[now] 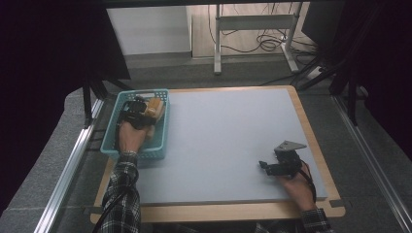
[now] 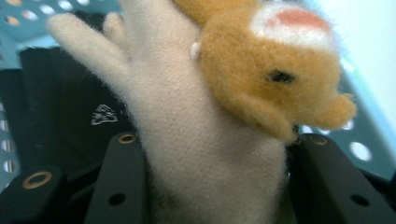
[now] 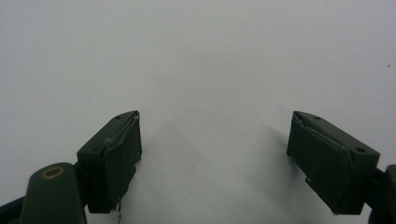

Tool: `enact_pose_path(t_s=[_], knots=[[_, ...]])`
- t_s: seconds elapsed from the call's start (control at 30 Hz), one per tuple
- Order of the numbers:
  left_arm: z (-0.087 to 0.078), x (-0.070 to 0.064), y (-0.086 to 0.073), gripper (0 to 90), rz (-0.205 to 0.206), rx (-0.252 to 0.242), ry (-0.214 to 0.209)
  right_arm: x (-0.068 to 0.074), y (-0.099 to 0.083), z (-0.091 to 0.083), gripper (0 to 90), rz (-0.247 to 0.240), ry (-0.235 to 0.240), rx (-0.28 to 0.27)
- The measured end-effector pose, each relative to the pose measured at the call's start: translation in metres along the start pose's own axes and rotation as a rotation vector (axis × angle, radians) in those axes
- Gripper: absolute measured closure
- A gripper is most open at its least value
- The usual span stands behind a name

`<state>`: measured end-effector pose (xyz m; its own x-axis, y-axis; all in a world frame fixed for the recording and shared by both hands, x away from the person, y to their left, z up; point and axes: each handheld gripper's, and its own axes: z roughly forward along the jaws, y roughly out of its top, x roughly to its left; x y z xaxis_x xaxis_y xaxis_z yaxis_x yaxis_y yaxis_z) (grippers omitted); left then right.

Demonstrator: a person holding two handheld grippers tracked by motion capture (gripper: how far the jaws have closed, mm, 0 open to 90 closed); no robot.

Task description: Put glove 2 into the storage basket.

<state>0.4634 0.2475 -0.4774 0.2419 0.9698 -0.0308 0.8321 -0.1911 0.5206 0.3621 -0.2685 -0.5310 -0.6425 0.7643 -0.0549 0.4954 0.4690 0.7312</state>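
**Felt toy pinched over the teal basket**

Teal perforated plastic forms the rectangular basket [image 1: 111, 145] at the left edge of the grey table mat [image 1: 223, 141], and the left gripper [image 1: 138, 110] sits inside it, held by the person's left hand [image 1: 130, 137]. Its two black jaws are pressed against the sides of a cream-and-orange felt stuffed animal [image 2: 210, 140], pinching the toy's pale body between them. In the left gripper view the toy rises from between the jaws: a cream, fuzzy trunk with a stubby raised limb at upper left, and an orange head tilted to the right, with a small black eye and a white patch with a pink centre on top. Behind the toy lies a black fabric item [image 2: 70, 107] bearing a small white triangular logo; no letters can be read on it. In the high view the toy shows as a tan lump at the far end of the basket, just ahead of the hand.

To the right, well apart, the right gripper [image 1: 266, 166] rests near the mat's front right corner in the person's right hand [image 1: 297, 187]. Its jaws are spread wide over bare grey surface, holding nothing.
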Motion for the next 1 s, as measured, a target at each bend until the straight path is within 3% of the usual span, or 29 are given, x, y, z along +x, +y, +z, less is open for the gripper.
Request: enact_pose_path(t_s=[0.3,0.37,0.43,0.53,0.7,0.8,0.87,0.93,1.0], knots=[[0.027,-0.012,0.006,52.0,0.021,0.103,-0.011,0.000,0.000,0.000,17.5,0.000,0.000,0.000],[0.033,-0.012,0.006,47.3,0.029,0.152,-0.037,0.000,0.000,0.000,17.5,0.000,0.000,0.000],[0.033,-0.007,0.004,38.3,0.017,0.168,-0.039,0.000,0.000,0.000,17.5,0.000,0.000,0.000],[0.027,0.001,0.002,14.1,0.002,0.153,-0.059,0.000,0.000,0.000,17.5,-0.001,0.001,-0.001],[0.001,0.005,0.004,10.2,0.023,0.090,-0.077,0.000,0.000,0.000,17.5,0.000,0.000,0.000],[-0.017,0.009,0.007,13.1,0.014,0.034,-0.065,0.000,0.000,0.000,17.5,-0.001,0.000,0.000],[-0.026,0.013,0.007,20.9,0.001,0.003,-0.045,0.000,0.000,0.000,17.5,0.000,0.000,0.000],[-0.033,0.019,0.005,34.0,-0.010,-0.009,-0.008,0.000,0.000,0.000,17.5,-0.001,0.000,0.000],[-0.033,0.023,0.001,53.7,-0.015,0.004,0.034,0.000,0.000,0.000,17.5,-0.001,0.000,0.000]])
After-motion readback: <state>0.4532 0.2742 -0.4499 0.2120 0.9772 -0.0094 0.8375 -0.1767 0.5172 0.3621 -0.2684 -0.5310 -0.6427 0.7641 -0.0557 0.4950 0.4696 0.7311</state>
